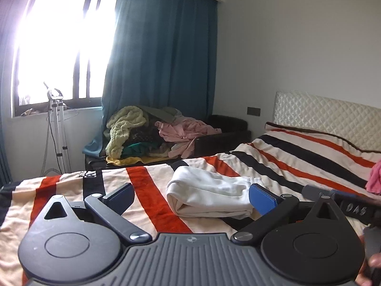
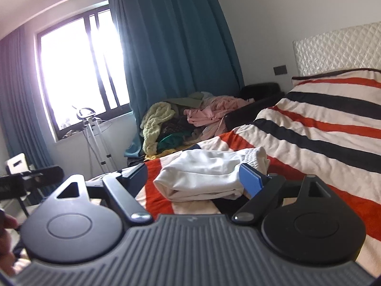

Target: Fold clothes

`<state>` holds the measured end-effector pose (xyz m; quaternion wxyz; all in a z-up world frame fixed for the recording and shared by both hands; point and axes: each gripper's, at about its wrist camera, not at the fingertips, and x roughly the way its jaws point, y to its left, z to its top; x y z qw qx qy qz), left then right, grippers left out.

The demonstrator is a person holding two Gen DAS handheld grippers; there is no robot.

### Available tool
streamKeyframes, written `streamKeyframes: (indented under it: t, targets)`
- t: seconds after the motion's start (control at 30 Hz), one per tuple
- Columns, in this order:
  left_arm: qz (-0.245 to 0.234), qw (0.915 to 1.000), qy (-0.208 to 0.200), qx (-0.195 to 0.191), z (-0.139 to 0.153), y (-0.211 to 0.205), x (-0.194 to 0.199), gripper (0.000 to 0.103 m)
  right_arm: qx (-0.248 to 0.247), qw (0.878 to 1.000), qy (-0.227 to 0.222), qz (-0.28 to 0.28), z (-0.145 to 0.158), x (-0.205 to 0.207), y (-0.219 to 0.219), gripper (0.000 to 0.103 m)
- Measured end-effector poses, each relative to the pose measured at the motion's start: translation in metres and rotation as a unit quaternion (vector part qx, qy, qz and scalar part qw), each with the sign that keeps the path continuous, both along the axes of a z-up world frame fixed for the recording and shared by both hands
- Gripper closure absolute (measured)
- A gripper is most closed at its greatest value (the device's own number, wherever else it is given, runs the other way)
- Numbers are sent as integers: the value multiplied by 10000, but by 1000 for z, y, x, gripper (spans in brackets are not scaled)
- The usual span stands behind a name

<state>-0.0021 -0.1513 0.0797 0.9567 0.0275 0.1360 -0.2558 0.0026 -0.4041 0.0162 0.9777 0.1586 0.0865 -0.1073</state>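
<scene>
Your left gripper stands wide, jaws spread with nothing between the pads, and right ahead of it, a touch to the right of centre, lies the folded white garment on the striped bed. Your left gripper's right-hand blue pad sits just at the garment's right end, overlapping it in this view, though whether it touches cloth I cannot tell; the other pad is well clear over the orange stripe. Your right gripper is wide too, empty as well, and from its own camera the same white garment fills the gap straight ahead, nearly centred between the fingers. So both grippers face the bundle from the near edge of the bed, and by my reading the right one is the better lined up on it. The bundle's long axis runs across your view, left to right, folded edge toward you, with the ribbed waistband or cuff end at the right. It looks already folded, so the next call is likely a last tidy or a lift to set it aside; for a lift you would want one gripper at each short end. Beyond the bed, the heap of unfolded clothes waits on the dark bench under the blue curtain, and something pink shows at the far right edge
</scene>
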Motion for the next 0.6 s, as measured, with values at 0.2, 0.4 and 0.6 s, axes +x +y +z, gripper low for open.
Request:
streamKeyframes:
  t: [0.2, 0.4, 0.6]
  targets:
    - [127, 9999, 110, 30, -32, 2, 13, 0, -156, 9996, 221, 21, -28, 16, 9, 18]
    - [131, 9993, 303, 180, -58, 2, 25, 0, -190, 9991, 358, -147, -44, 28, 13, 18]
    - [206, 9989, 368, 225, -70, 5, 30, 0, -347, 9983, 368, -291, -49, 31, 18, 18]
